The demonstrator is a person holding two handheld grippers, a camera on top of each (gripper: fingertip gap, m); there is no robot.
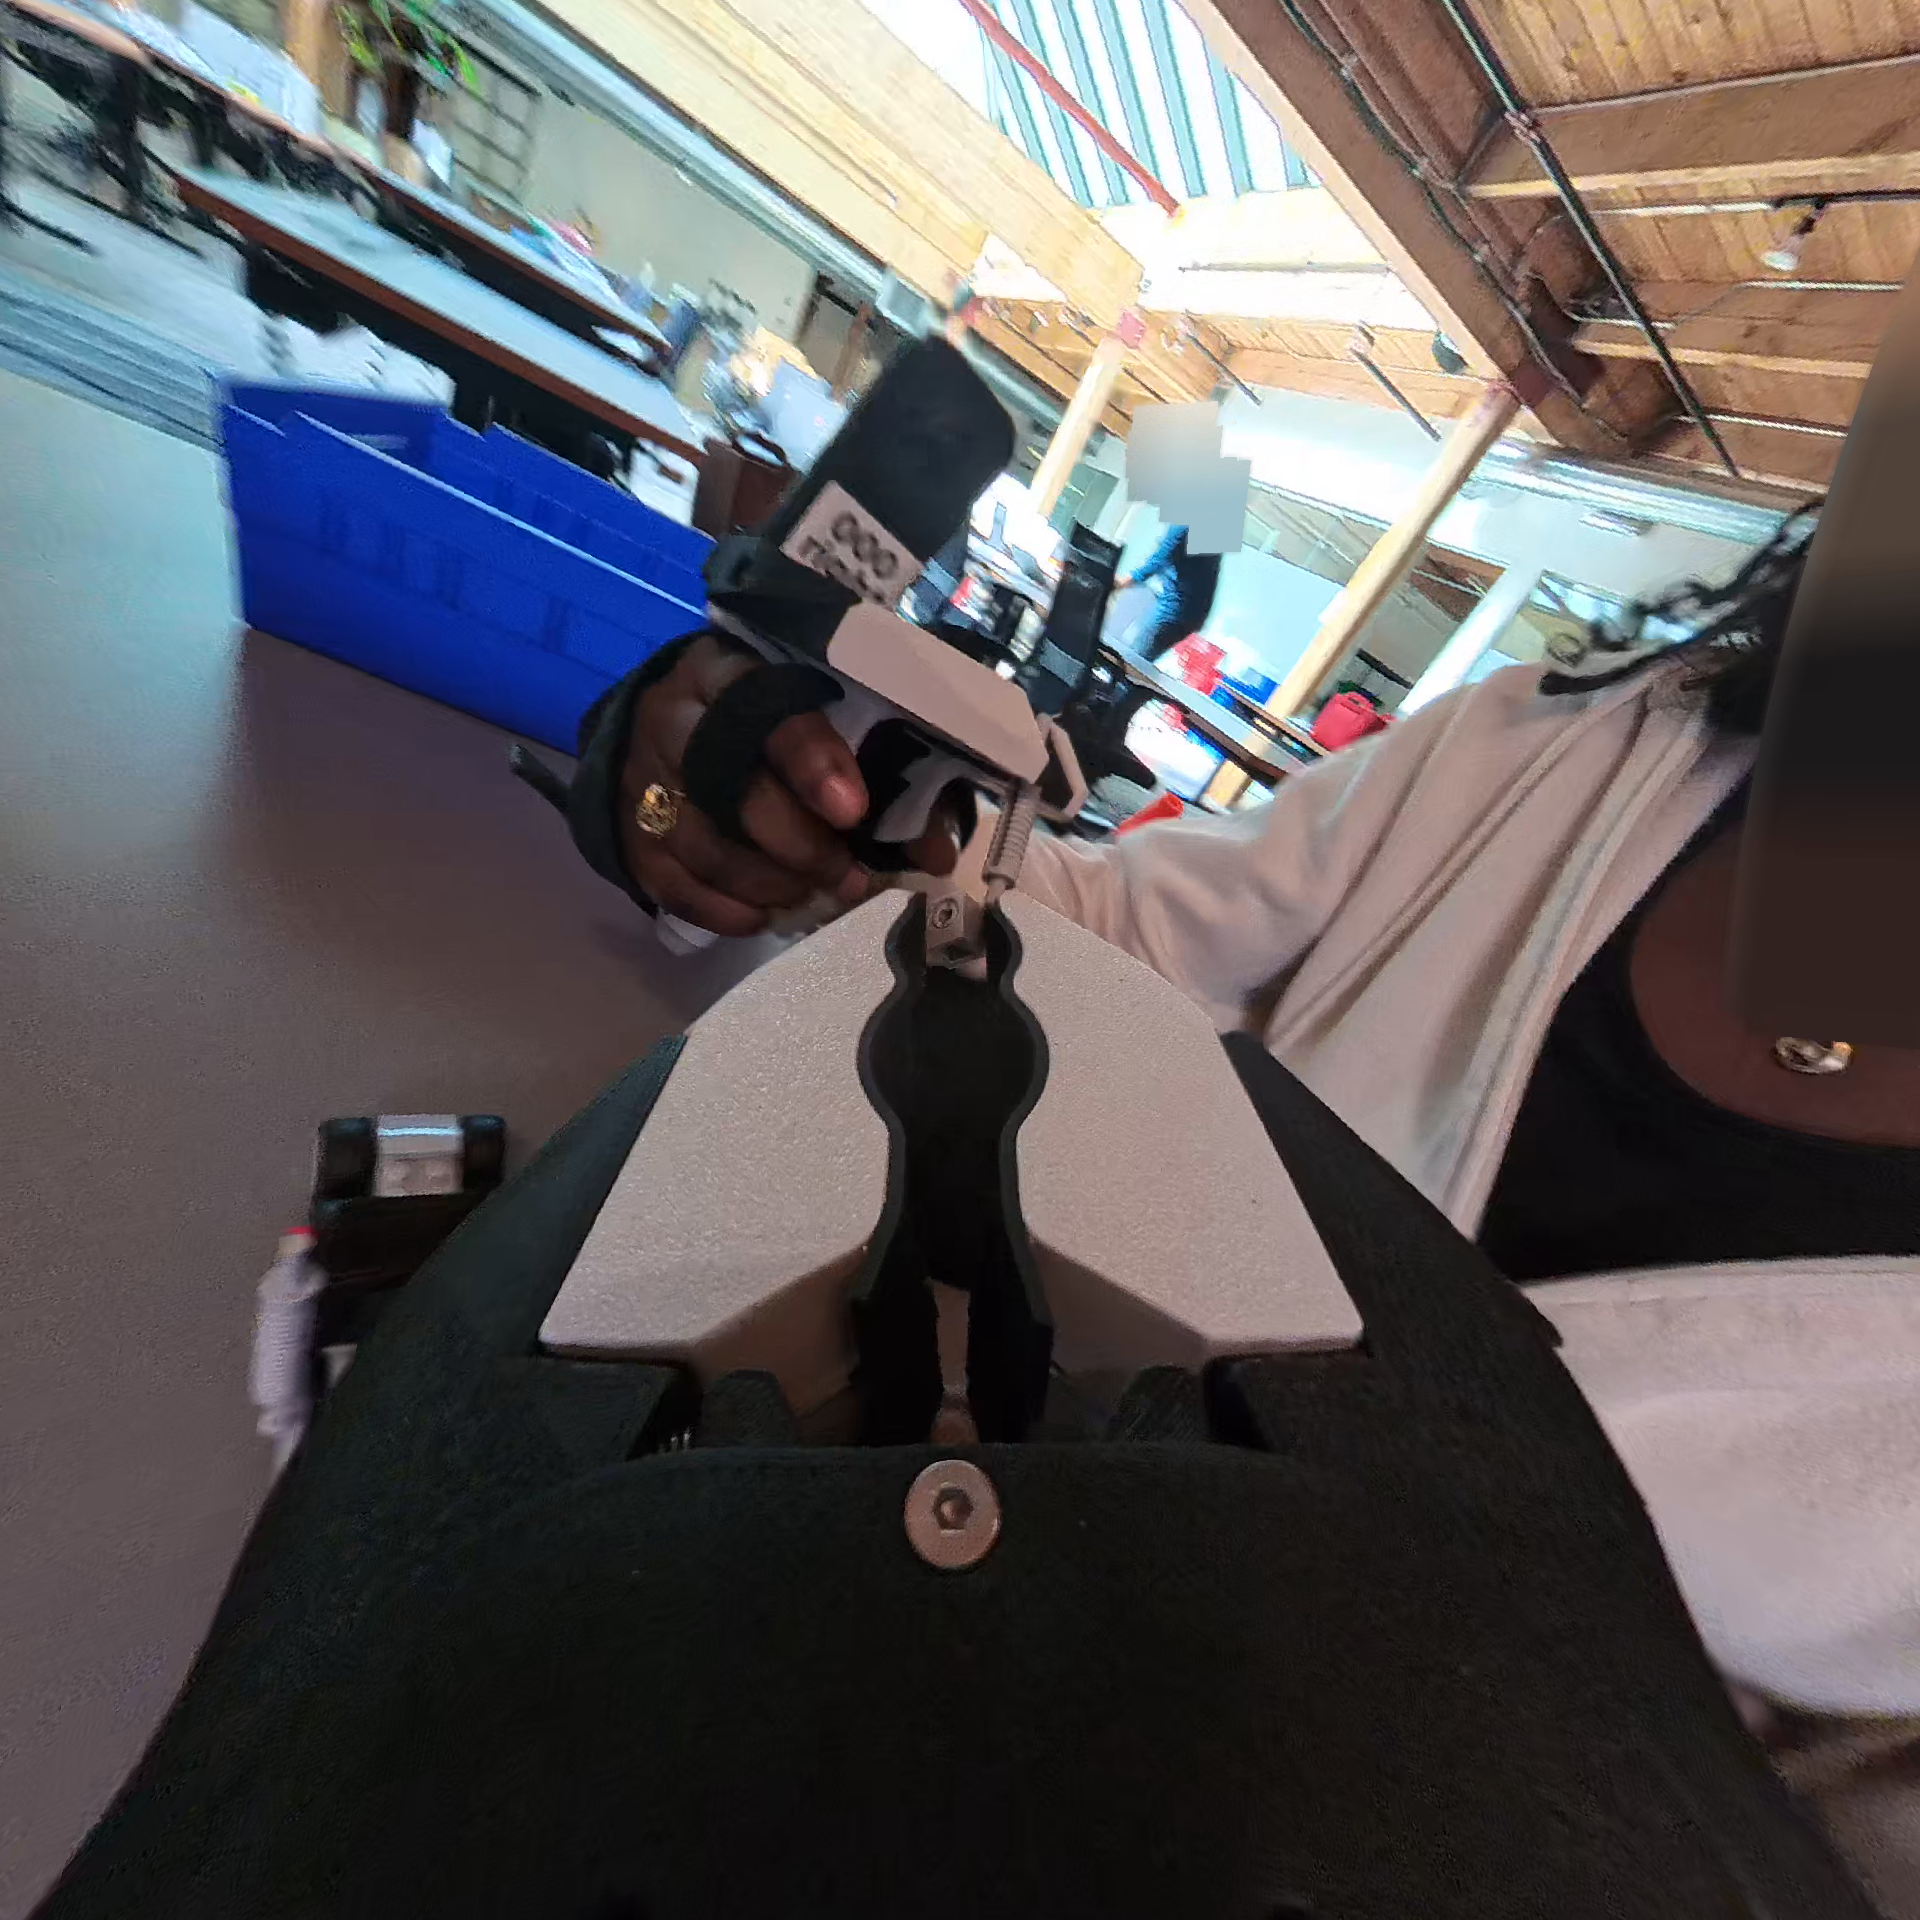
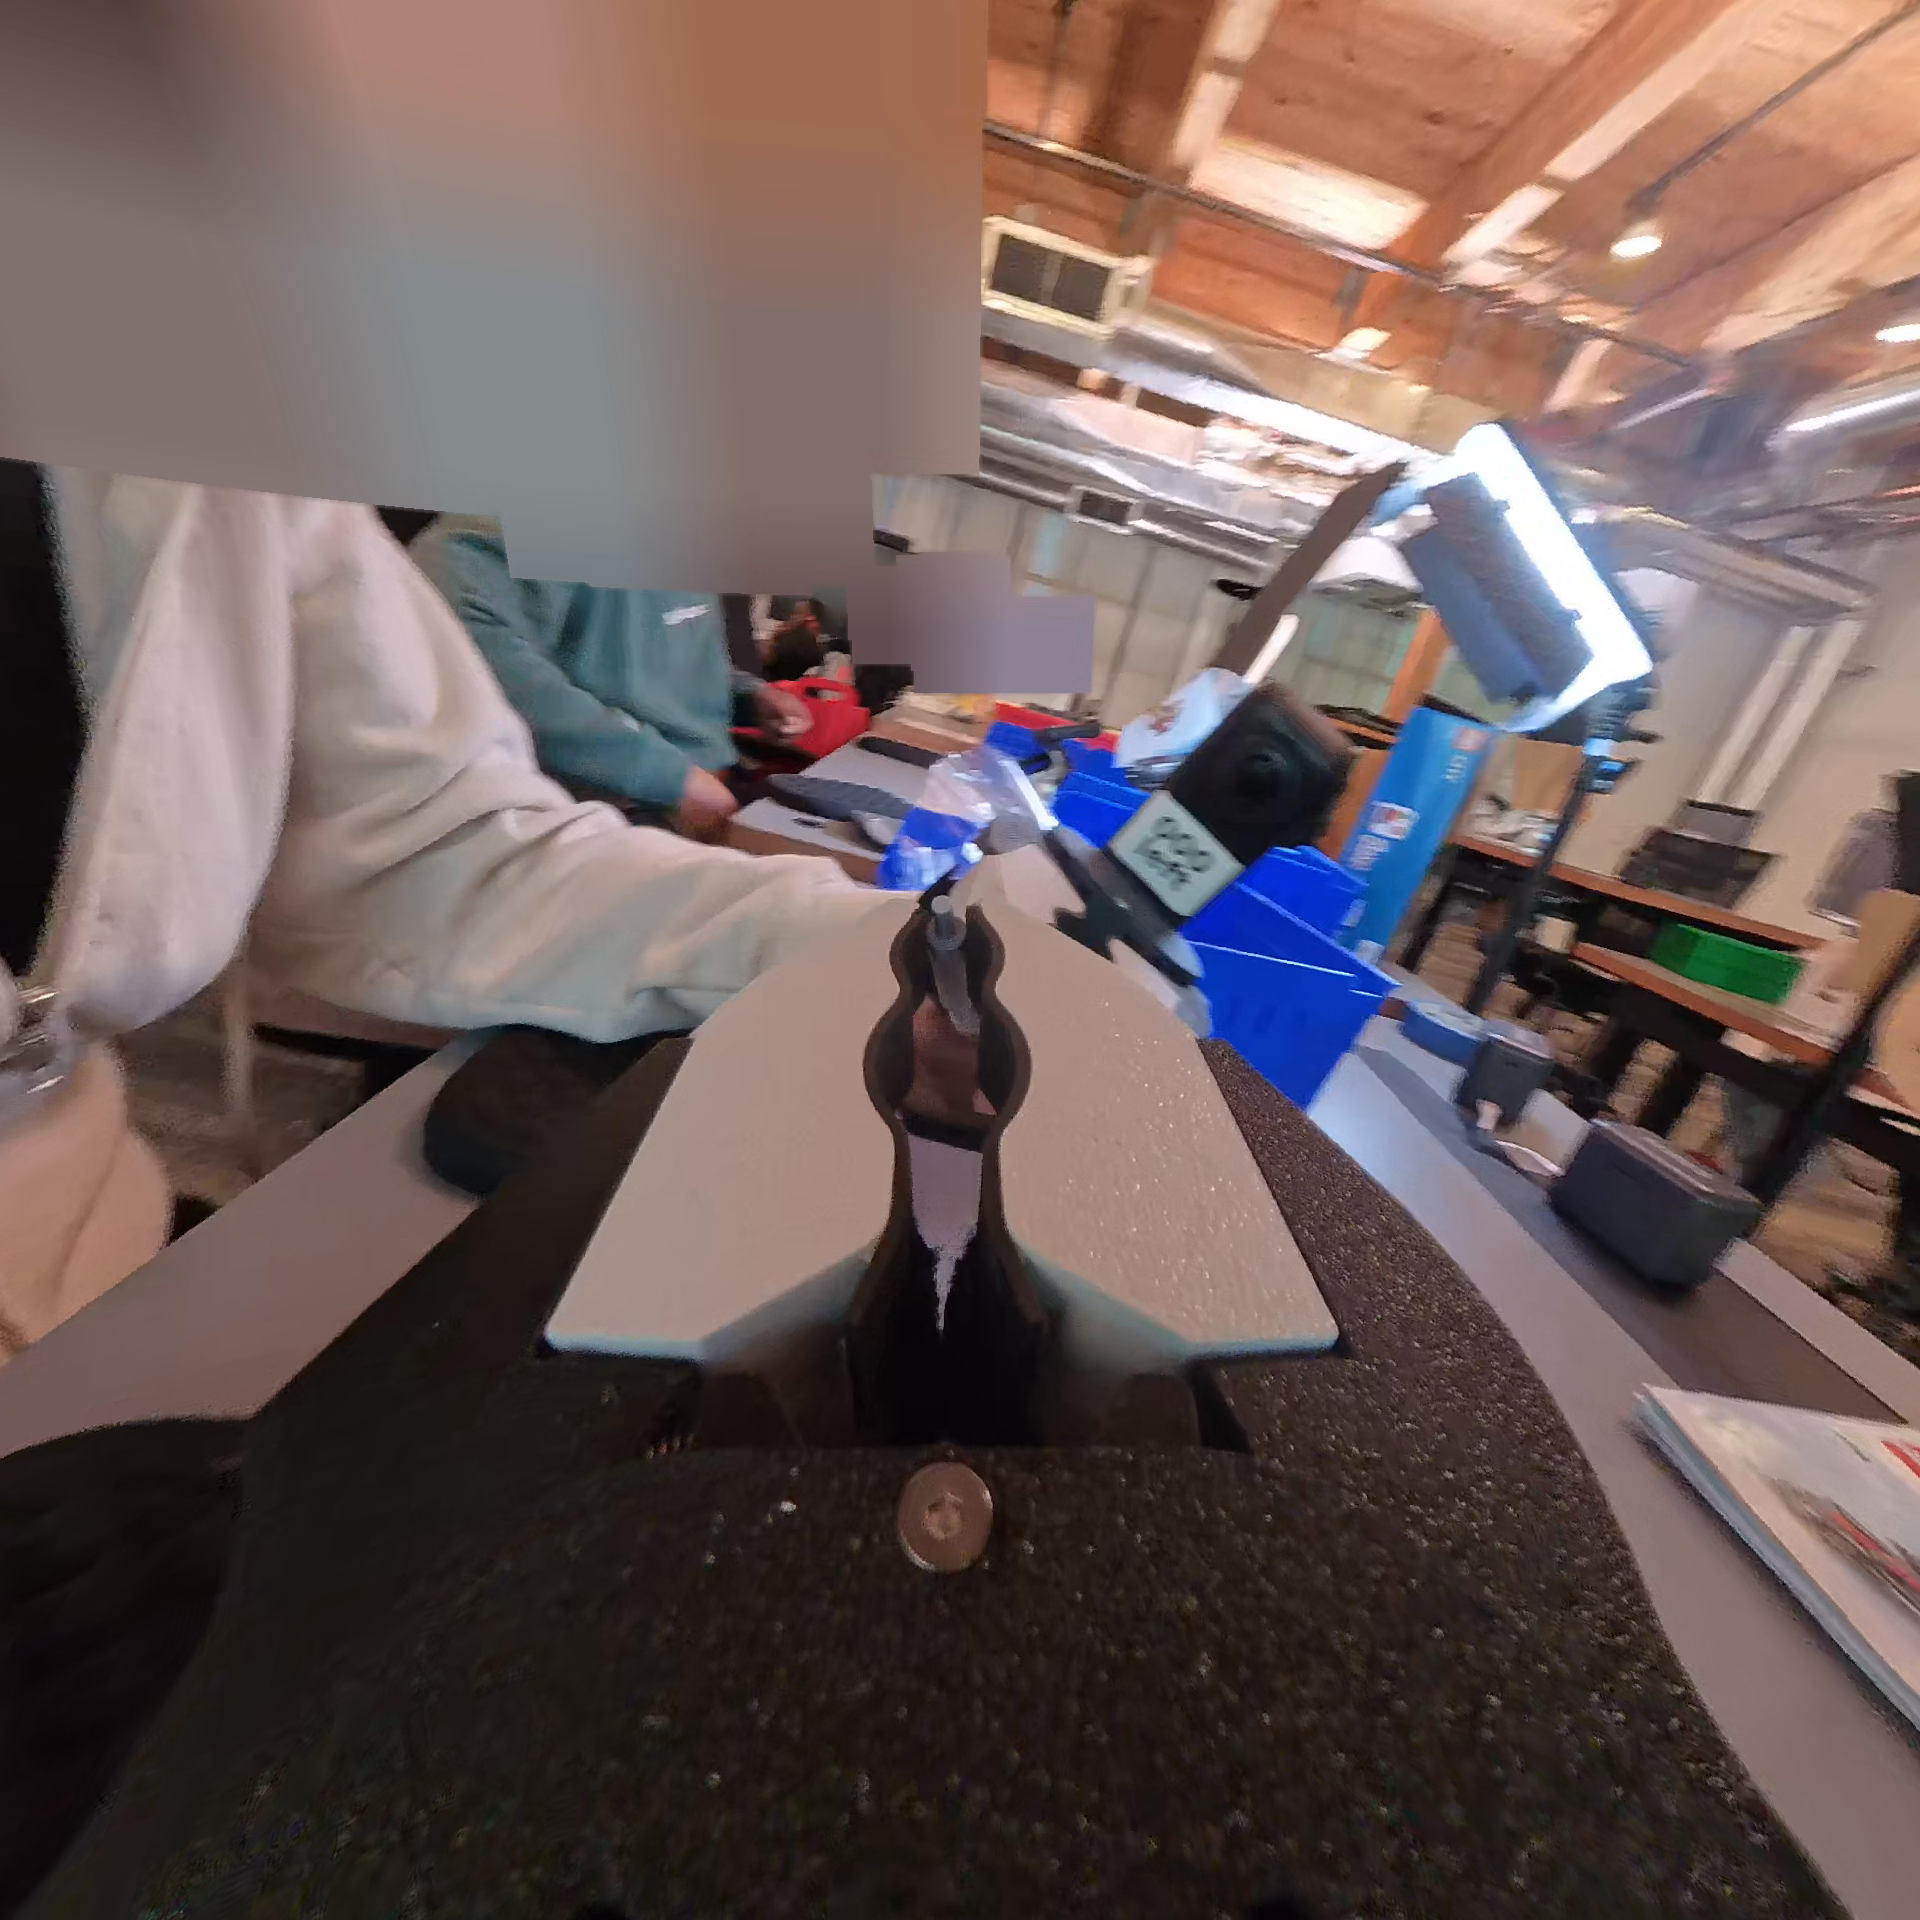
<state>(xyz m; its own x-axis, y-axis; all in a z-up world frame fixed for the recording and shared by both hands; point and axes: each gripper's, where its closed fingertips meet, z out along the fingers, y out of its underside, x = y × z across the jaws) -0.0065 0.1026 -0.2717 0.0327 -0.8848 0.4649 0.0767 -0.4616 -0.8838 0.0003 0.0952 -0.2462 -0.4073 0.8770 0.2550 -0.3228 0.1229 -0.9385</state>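
Above the grey tabletop (image 1: pixel 156 935), both grippers meet nose to nose. The left gripper (image 1: pixel 954 940) has its fingers pinched on a small grey block with a screw (image 1: pixel 948 928), joined to a ribbed grey rod (image 1: pixel 1013 840). The right gripper (image 2: pixel 948 951) has its fingers nearly pressed together, pinching a thin grey pin (image 2: pixel 950 961). A clear plastic bag (image 2: pixel 961 816) hangs just beyond it. A blue bin (image 1: pixel 436 551) stands well behind.

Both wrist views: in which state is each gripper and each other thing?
Left gripper: shut on the small grey block.
Right gripper: shut on the grey ribbed rod.
Blue bin: upright, open on top.
Light panel: lit.
Dark case: lid closed.
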